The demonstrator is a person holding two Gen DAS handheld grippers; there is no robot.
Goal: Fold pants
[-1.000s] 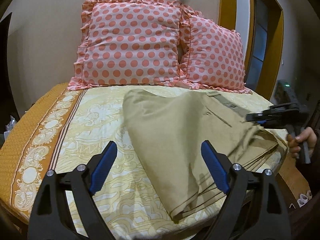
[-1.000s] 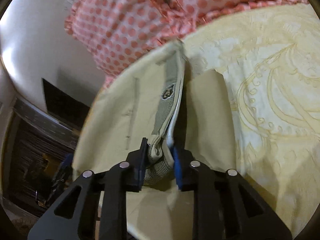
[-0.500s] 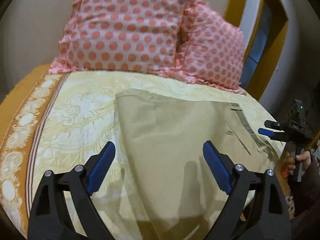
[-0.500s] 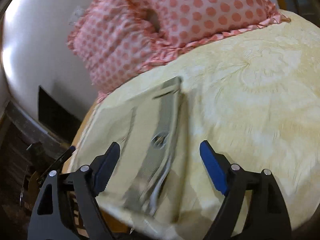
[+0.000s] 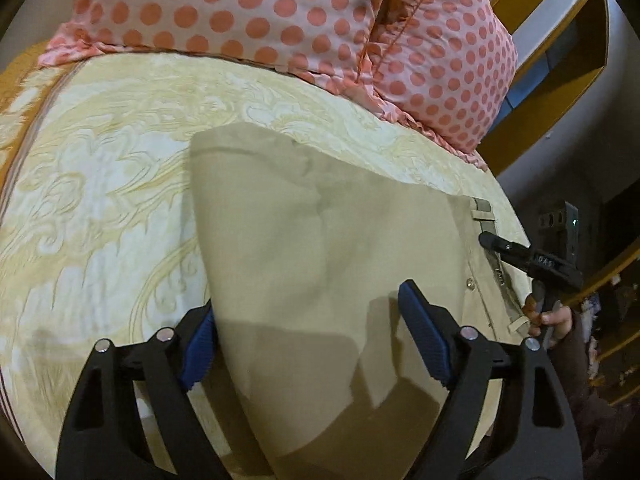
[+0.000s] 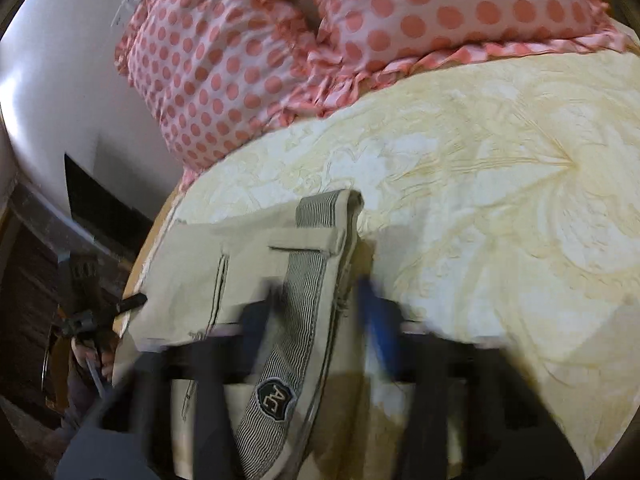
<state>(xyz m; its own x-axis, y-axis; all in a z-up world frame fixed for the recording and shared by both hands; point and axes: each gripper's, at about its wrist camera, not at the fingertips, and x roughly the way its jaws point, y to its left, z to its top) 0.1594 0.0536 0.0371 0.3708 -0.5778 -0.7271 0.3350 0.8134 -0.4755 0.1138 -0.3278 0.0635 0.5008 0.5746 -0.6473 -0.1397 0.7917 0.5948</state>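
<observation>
Folded khaki pants (image 5: 320, 264) lie flat on the yellow patterned bedspread (image 5: 104, 200). My left gripper (image 5: 308, 344) is open and empty, low over the pants' near part. In the right wrist view the pants' striped waistband (image 6: 296, 320) with a dark badge (image 6: 274, 395) lies between the blurred blue fingers of my right gripper (image 6: 316, 324), which is open and straddles the waistband without holding it. The right gripper also shows in the left wrist view (image 5: 486, 240) at the waistband end, held by a hand (image 5: 550, 316).
Two pink polka-dot pillows (image 5: 248, 12) lean at the head of the bed; they also show in the right wrist view (image 6: 280, 48). The bed's right edge drops off beside a wooden door frame (image 5: 560, 92). Dark furniture (image 6: 36, 280) stands off the bed's far side.
My right gripper let go of the waistband and opened; the pants dropped flat on the bed. It now sits low over the waistband. My left gripper has moved forward and lower over the pants.
</observation>
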